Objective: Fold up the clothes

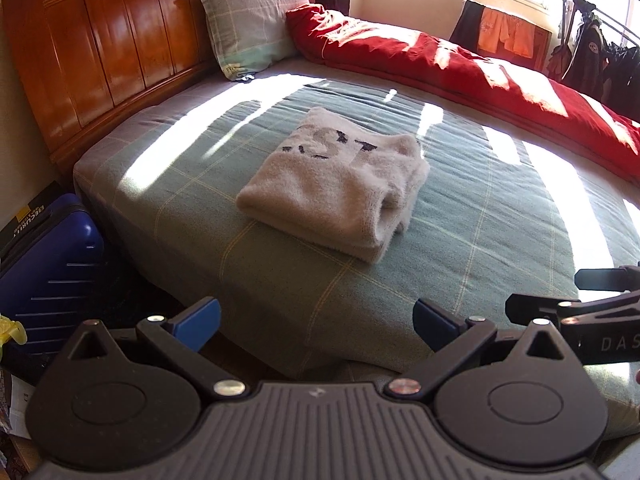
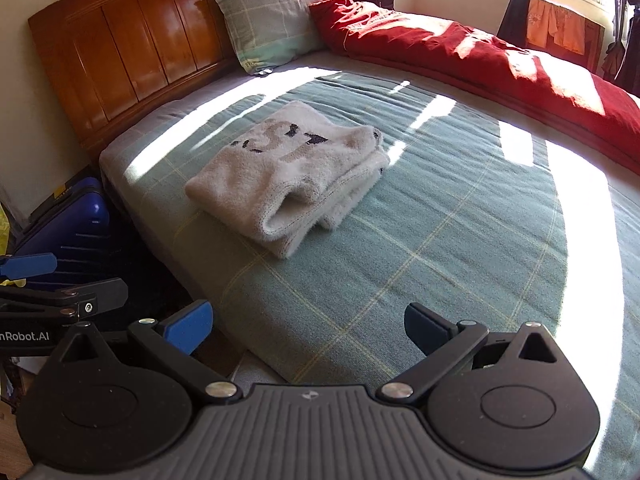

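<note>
A fluffy cream garment with dark lettering (image 1: pixel 336 184) lies folded into a compact rectangle on the green checked bedspread (image 1: pixel 480 220). It also shows in the right wrist view (image 2: pixel 288 176), left of centre. My left gripper (image 1: pixel 316 326) hovers open above the bed's near edge, well short of the garment, nothing between its blue pads. My right gripper (image 2: pixel 308 326) is open too, empty, over the bedspread (image 2: pixel 460 240) in front of the garment. The left gripper's finger (image 2: pixel 28 266) shows at the right wrist view's left edge.
A wooden headboard (image 1: pixel 120 48) and a checked pillow (image 1: pixel 252 28) stand at the back left. A red duvet (image 1: pixel 480 72) is bunched along the bed's far side. A blue suitcase (image 1: pixel 48 264) sits on the floor left of the bed. Clothes hang by the window (image 1: pixel 592 48).
</note>
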Demonstrator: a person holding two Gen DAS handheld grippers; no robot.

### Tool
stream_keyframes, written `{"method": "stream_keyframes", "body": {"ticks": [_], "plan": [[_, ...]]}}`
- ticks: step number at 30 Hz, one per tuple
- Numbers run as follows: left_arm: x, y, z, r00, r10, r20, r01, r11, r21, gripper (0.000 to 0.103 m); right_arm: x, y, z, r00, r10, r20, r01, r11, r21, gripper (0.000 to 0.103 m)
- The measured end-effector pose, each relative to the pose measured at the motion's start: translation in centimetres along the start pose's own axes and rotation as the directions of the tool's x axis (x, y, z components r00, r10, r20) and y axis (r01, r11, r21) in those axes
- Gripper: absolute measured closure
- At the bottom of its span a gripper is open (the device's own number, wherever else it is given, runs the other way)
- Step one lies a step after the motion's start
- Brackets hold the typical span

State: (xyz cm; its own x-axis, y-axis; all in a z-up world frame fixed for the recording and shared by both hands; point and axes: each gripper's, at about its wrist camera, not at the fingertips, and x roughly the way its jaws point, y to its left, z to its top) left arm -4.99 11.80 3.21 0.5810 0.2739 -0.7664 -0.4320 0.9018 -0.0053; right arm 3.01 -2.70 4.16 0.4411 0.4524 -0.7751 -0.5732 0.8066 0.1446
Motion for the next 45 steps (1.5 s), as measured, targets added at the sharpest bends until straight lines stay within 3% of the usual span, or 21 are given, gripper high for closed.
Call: {"method": "stream_keyframes", "body": {"ticks": [5,16,45], "plan": [[0.9,0.1,-0.2,0.998,0.010,-0.059,-0.011,1.000,-0.008,0.001,0.8,0.9,-0.7,0.998,-0.030,-0.053,0.031,0.999,0.011,0.000],[1.1,0.2,-0.5,0.995,0.024,-0.097,-0.024,1.000,0.007,0.001,0.9,2.0,-1.1,0.997,-0.046,-0.066,0.045,0.999,-0.017,0.000],[1.2,0.7,-0.3,0.994,0.038,-0.105,-0.037,0.999,0.014,0.001,1.1,2.6,-0.7,0.998,-0.039,-0.050,0.038,0.999,-0.026,0.000]]}}
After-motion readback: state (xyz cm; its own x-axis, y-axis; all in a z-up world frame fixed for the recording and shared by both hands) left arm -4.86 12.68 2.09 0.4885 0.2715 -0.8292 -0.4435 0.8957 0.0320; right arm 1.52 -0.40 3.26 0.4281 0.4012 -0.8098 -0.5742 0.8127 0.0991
